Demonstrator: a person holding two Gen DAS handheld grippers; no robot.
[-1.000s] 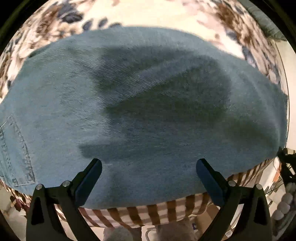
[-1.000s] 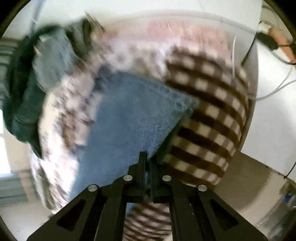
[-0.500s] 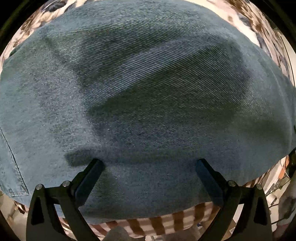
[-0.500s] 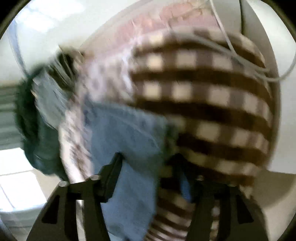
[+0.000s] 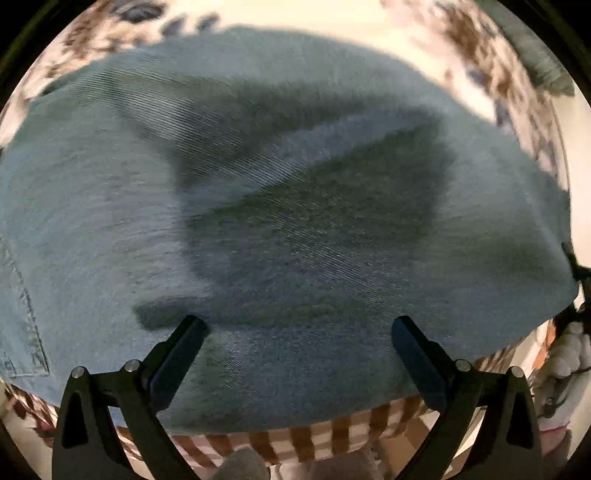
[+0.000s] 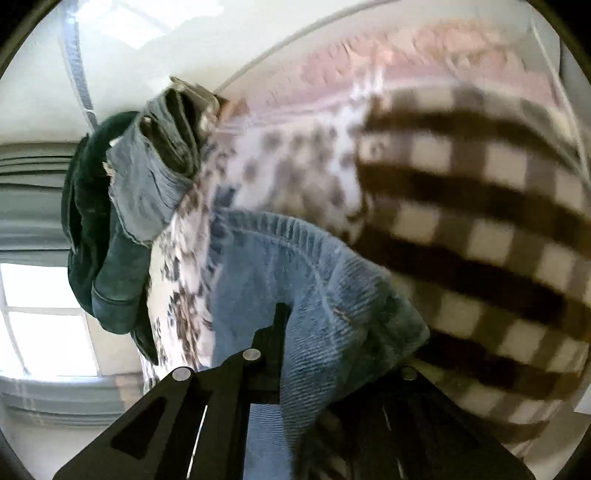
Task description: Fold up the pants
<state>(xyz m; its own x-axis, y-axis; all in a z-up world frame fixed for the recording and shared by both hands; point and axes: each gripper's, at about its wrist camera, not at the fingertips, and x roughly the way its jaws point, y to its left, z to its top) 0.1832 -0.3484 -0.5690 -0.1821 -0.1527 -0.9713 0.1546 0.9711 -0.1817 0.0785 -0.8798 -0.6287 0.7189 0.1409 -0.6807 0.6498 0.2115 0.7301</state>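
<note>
The blue denim pants (image 5: 295,206) lie spread flat on the bed and fill the left wrist view; a back pocket shows at the far left edge. My left gripper (image 5: 297,332) hangs open and empty just above the denim near its front edge. In the right wrist view my right gripper (image 6: 295,325) is shut on a thick hemmed edge of the pants (image 6: 332,295); the denim bunches over the right finger and hides it.
The bed has a floral cover (image 5: 369,22) (image 6: 288,166) and a brown-and-white checked blanket (image 6: 480,229) (image 5: 332,439). A pile of other jeans and dark clothes (image 6: 122,221) sits at the far end, by a window (image 6: 40,317).
My right gripper opened half a second ago and has closed again on the pants' hemmed edge. The left gripper dipped closer to the denim, then drew back; it stayed open.
</note>
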